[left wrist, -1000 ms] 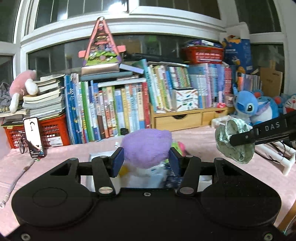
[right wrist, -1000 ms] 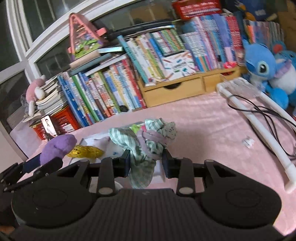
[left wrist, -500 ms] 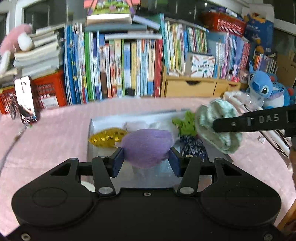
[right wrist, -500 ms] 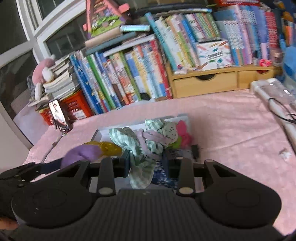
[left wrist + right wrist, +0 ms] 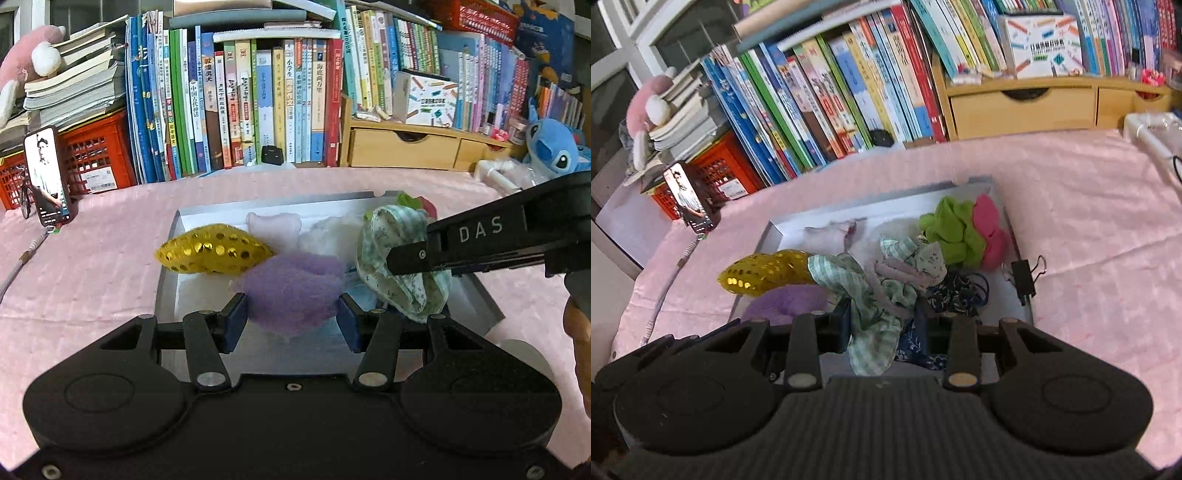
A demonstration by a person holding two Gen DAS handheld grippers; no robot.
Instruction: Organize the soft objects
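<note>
step: drop into tray point(image 5: 168, 266) | left gripper point(image 5: 291, 321): jaws clamped on purple pompom point(image 5: 291, 291), above tray's near end | right gripper point(image 5: 886, 328): jaws pinching green checked cloth point(image 5: 875, 306) over tray middle | advice: lower into bare spots beside gold pouch point(image 5: 210, 253), then release; avoid snagging.

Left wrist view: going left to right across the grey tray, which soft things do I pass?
Gold sequinned cushion → fuzzy purple felt ball gripped by the left gripper → green-and-white floral cloth bundle gripped by the right gripper.

Even indoor light, sharp centres, fisheye bending and dark corners.
</note>
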